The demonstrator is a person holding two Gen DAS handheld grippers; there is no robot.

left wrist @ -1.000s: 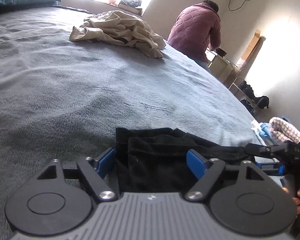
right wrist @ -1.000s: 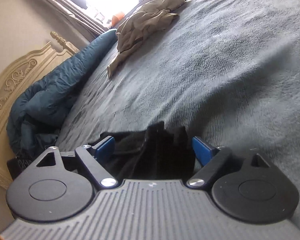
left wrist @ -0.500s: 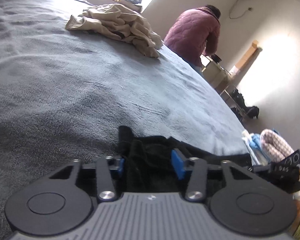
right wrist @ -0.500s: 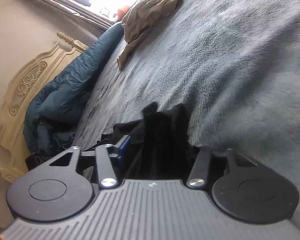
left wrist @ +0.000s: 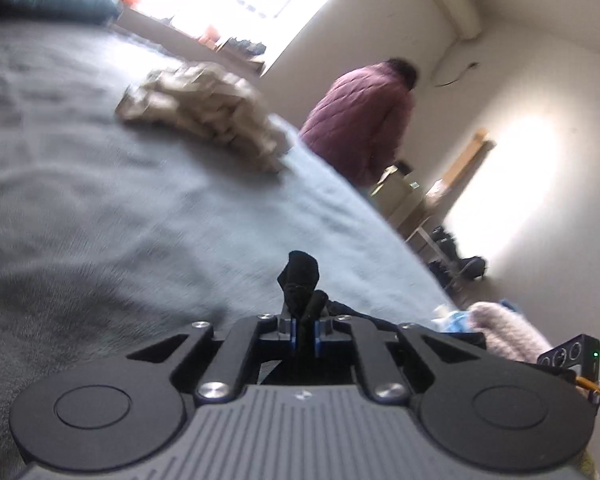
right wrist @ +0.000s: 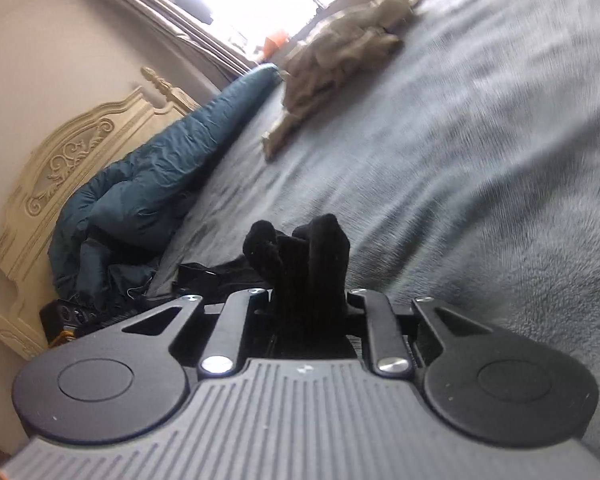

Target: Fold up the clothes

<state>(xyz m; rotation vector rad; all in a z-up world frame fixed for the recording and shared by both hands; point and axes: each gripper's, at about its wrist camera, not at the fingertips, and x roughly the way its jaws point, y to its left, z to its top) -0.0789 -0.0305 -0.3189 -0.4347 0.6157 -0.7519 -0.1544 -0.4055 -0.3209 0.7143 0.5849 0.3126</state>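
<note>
1. The black garment point(left wrist: 300, 280) is plain dark cloth, soft and matte, bunched into thick folds wherever it's pinched. No print or seam can be made out.
2. In the left wrist view, a narrow twist of it is clamped in the left gripper point(left wrist: 304, 330), jaws closing nearly together on it. A small tuft is poked up and forward past the blue pads point(left wrist: 293, 330), roughly along the fingers' line.
3. In the right wrist view, a fatter bunch point(right wrist: 300, 252) is squeezed in the right gripper point(right wrist: 308, 316), jaws closing on it too. Two rounded lobes are pushed up ahead of the tips.
4. The rest of the cloth is strung sideways from each grip, over the grey bedspread point(left wrist: 120, 208); its long axis can't really be told.
5. Well ahead of both jaws, a crumpled beige garment point(left wrist: 208, 116) is left on the bed.
</note>
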